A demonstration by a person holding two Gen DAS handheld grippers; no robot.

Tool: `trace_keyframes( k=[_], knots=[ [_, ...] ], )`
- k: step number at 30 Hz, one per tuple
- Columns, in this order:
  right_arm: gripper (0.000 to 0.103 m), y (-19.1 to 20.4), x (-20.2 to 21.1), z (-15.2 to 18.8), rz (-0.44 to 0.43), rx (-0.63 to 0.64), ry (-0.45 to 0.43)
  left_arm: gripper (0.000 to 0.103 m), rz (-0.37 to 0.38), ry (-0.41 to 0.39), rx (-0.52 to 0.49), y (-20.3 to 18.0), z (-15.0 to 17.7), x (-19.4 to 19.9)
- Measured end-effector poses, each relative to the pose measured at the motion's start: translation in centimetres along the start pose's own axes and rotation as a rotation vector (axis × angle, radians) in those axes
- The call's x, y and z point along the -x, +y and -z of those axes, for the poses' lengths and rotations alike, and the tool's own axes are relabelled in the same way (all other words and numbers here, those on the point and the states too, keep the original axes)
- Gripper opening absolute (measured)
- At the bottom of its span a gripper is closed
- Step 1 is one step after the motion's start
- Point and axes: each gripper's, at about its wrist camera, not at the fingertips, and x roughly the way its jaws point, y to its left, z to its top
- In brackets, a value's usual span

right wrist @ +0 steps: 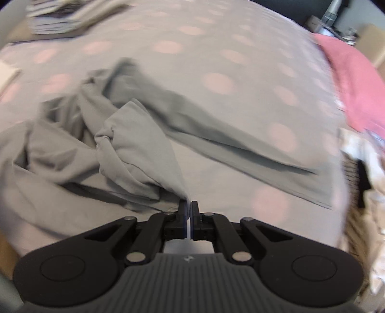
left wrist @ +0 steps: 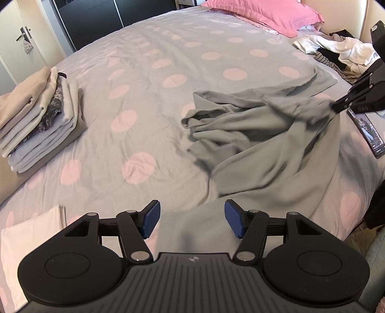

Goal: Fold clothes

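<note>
A crumpled grey garment (left wrist: 259,130) lies on the right half of the bed, one long part stretched toward the pillow end. My right gripper (right wrist: 189,204) is shut on a bunched edge of this grey garment (right wrist: 134,154) and lifts it off the cover; the same right gripper (left wrist: 336,107) shows in the left wrist view at the far right. My left gripper (left wrist: 192,221) hovers low over the near side of the bed, open, its blue pads (left wrist: 150,221) wide apart with nothing between them. The cloth's near hem lies just ahead of it.
A stack of folded clothes (left wrist: 38,120) sits on the left of the grey, pink-dotted bed cover (left wrist: 134,79). A folded white cloth (left wrist: 31,243) lies near left. A heap of unfolded laundry (left wrist: 336,53) and a pink pillow (left wrist: 264,12) are far right. A phone (left wrist: 368,132) rests by the right edge.
</note>
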Motion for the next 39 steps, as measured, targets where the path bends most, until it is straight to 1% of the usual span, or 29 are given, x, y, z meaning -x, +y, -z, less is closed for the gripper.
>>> trace_keyframes(
  k=[3, 4, 6, 8, 9, 10, 12, 14, 16, 18, 20, 23, 26, 28, 30, 32, 34, 35, 36, 37, 38, 39],
  knots=[
    [0.004, -2.1, -0.9, 0.3, -0.018, -0.078, 0.031, 0.057, 0.004, 0.008, -0.021, -0.1, -0.7, -0.7],
    [0.009, -2.5, -1.1, 0.4, -0.022, -0.097, 0.033, 0.057, 0.003, 0.011, -0.028, -0.2, -0.9, -0.9],
    [0.014, -2.8, -0.5, 0.3, -0.032, -0.107, 0.004, 0.057, 0.003, 0.017, -0.045, -0.3, -1.5, -1.5],
    [0.019, -2.9, 0.3, -0.3, -0.078, -0.120, -0.037, 0.057, 0.002, 0.025, -0.065, -0.2, -2.1, -2.1],
    [0.028, -2.6, 0.6, -0.7, -0.100, -0.121, -0.053, 0.057, 0.000, 0.028, -0.076, -0.1, -2.4, -2.4],
    [0.034, -2.3, 1.0, -1.1, -0.122, -0.122, -0.070, 0.057, -0.005, 0.029, -0.088, -0.1, -2.8, -2.7],
    [0.036, -1.5, 1.0, -2.1, -0.149, -0.104, -0.088, 0.057, -0.008, 0.019, -0.111, 0.0, -3.8, -3.4],
    [0.041, -0.7, 0.6, -3.3, -0.164, -0.079, -0.097, 0.057, -0.002, 0.009, -0.131, 0.2, -5.0, -4.0],
    [0.050, 0.0, -0.2, -4.5, -0.168, -0.065, -0.098, 0.057, 0.007, 0.003, -0.150, 0.2, -6.2, -4.7],
    [0.053, 0.3, -1.2, -5.1, -0.171, -0.051, -0.090, 0.057, 0.013, -0.004, -0.173, 0.2, -7.5, -5.5],
    [0.053, 0.5, -2.2, -5.5, -0.173, -0.037, -0.076, 0.057, 0.028, -0.007, -0.187, 0.2, -8.9, -6.5],
    [0.053, 0.8, -3.7, -6.1, -0.177, -0.016, -0.056, 0.057, 0.066, -0.008, -0.180, 0.3, -11.2, -8.0],
    [0.052, 0.6, -4.5, -6.3, -0.188, -0.020, -0.041, 0.057, 0.096, -0.013, -0.181, 0.2, -13.6, -9.6],
    [0.046, 0.4, -5.0, -6.3, -0.196, -0.027, -0.033, 0.057, 0.106, -0.016, -0.191, -0.2, -15.2, -10.9],
    [0.040, 0.2, -5.3, -6.3, -0.197, -0.031, -0.027, 0.057, 0.108, -0.004, -0.209, -0.7, -16.5, -12.7],
    [0.038, -0.1, -5.5, -6.3, -0.200, -0.038, -0.023, 0.057, 0.112, 0.022, -0.209, -0.8, -17.5, -14.8],
    [0.031, -0.5, -5.8, -6.2, -0.211, -0.055, -0.017, 0.047, 0.150, 0.061, -0.191, -0.8, -18.0, -16.6],
    [0.029, -0.7, -5.9, -6.2, -0.219, -0.065, -0.014, 0.032, 0.170, 0.079, -0.179, -0.8, -18.1, -17.3],
    [0.022, -0.8, -5.9, -6.2, -0.226, -0.074, -0.011, 0.018, 0.182, 0.094, -0.164, -0.7, -18.1, -17.8],
    [0.020, -0.9, -5.9, -6.2, -0.227, -0.079, -0.014, 0.013, 0.187, 0.106, -0.150, -0.6, -17.9, -18.1],
    [0.019, -1.1, -5.8, -6.3, -0.221, -0.083, -0.019, 0.004, 0.183, 0.110, -0.139, -0.5, -17.7, -18.2],
    [0.015, -1.2, -5.6, -6.4, -0.213, -0.085, -0.027, 0.003, 0.168, 0.105, -0.134, -0.3, -17.5, -17.9]
  ],
)
